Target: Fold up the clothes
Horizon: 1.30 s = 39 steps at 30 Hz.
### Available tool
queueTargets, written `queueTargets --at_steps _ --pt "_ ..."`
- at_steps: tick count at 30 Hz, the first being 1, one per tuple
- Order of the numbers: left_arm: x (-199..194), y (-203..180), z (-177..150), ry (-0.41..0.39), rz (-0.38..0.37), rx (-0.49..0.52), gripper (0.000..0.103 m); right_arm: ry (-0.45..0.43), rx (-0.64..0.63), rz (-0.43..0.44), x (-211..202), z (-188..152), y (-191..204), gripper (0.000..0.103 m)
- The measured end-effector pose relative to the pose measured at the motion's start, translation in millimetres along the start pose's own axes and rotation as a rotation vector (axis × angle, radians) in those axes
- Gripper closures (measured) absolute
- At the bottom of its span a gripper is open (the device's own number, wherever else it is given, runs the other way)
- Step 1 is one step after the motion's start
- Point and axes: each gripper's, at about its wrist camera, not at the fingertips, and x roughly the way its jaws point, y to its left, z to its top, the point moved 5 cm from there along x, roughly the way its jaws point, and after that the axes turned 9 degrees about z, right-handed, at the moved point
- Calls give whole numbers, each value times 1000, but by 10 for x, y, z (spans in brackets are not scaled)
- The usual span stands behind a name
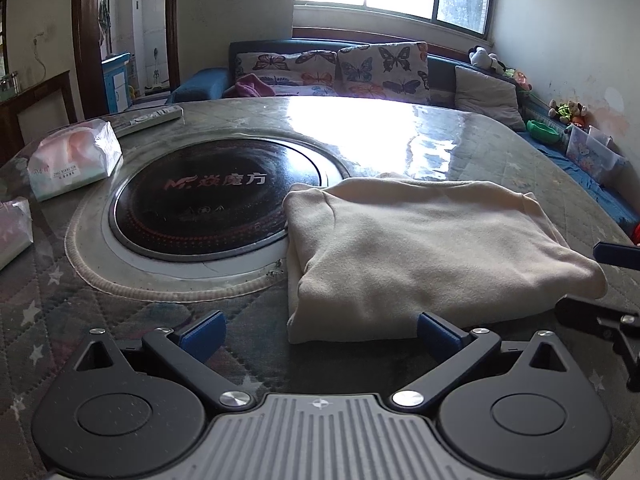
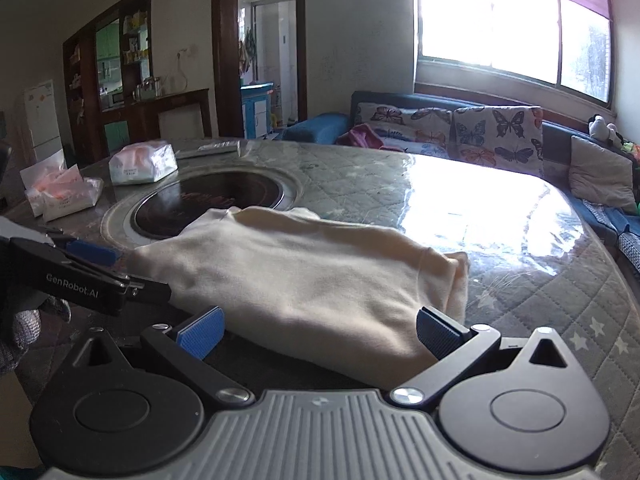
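Where cooktop [image 1: 216, 196] reads "魔方", left gripper [image 2: 86, 254] reads "GenRobot.AI".

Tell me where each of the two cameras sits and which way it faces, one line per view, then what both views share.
Left wrist: rides on the left gripper, low over the table, facing the window; its open blue fingers frame the near left corner of the folded cream garment; the right gripper's tips poke in at far right.
Right wrist: rides on the right gripper, facing the same way; open fingers straddle the garment's near edge; the left gripper and a gloved hand show at left.
Shared: garment, round black cooktop, tissue pack, butterfly-cushioned sofa.
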Motion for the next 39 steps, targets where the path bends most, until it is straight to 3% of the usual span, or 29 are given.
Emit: queueTargets --at_steps 10,18,22,23,28,29,32,39 --pt "-15 417 128 -15 18 -111 1 66 -212 129 294 186 525 0" --pt "124 740 171 35 -47 -246 22 123 -416 213 618 327 1073 14" --pt "185 809 191 56 -94 -294 24 162 -494 236 780 325 1283 28" --pt "193 810 199 60 -109 -305 24 175 -502 234 820 321 1310 38" --pt "235 771 256 80 -187 -372 24 212 -527 235 941 293 1366 64" --pt "243 757 268 86 -205 -386 24 207 -519 237 930 305 1348 76" --pt "291 742 305 115 -250 -447 23 189 -492 244 890 349 1292 89" --pt "421 675 369 195 -362 -608 23 105 -355 298 671 581 1062 95"
